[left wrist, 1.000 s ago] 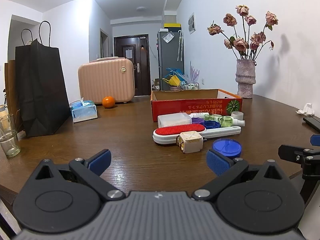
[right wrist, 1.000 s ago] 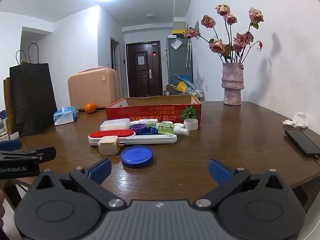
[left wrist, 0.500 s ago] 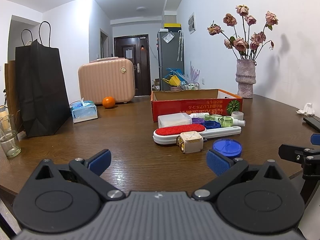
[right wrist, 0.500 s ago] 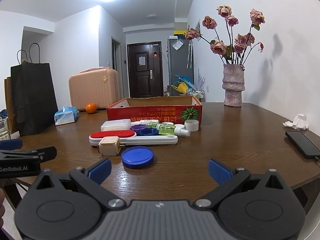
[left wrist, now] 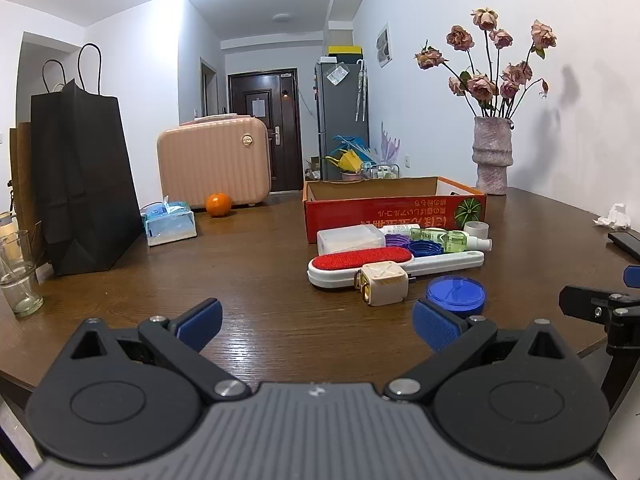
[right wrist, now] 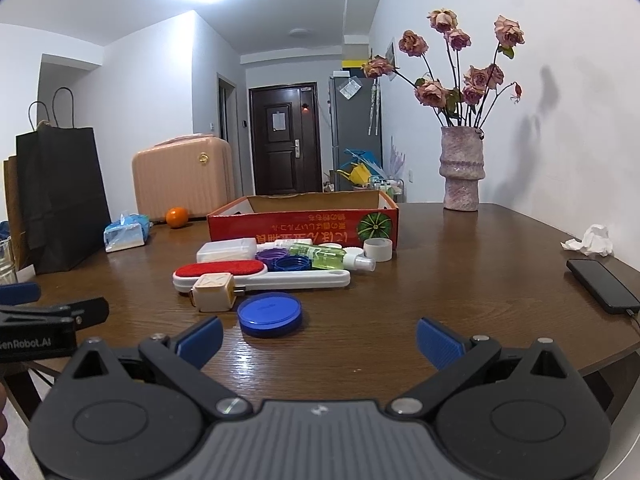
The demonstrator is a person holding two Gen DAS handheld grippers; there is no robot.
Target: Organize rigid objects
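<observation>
**Both claws spread and empty, clutter waiting in front of the box**

Low in the left wrist frame, the left gripper (left wrist: 316, 320) sits with its blue pads spread wide and nothing between them; it hangs above bare wood near the table (left wrist: 260, 280) edge. At the bottom of the right wrist frame the right gripper (right wrist: 318, 340) is the same — jaws apart, holding nothing.

Just beyond the right gripper's left pad, lower centre of that frame, lies the blue round lid (right wrist: 269, 314), flat on the wood. Beside it, a little up and left, is the cream cube (right wrist: 213, 292), touching or nearly touching the white-handled red lint brush (right wrist: 224, 270) that runs across the middle of the frame. Behind the brush are packed a white rectangular case (right wrist: 226, 249), a purple cap (right wrist: 271, 257), a blue cap (right wrist: 293, 263), a green spray bottle (right wrist: 324, 257) on its side and a small roll of tape (right wrist: 378, 249). Behind all of these, at frame centre, stands the red cardboard box (right wrist: 304, 226), open-topped; from this low angle its inside cannot be seen.

My reading: no item has been picked, so this is the approach step, before a first grasp. The box looks like the likely destination. The next move calls for choosing one piece — the blue lid is nearest the right gripper — then advancing and dropping the pads to straddle its rim. It is low and flat, so the pads must come down close to the wood.
</observation>
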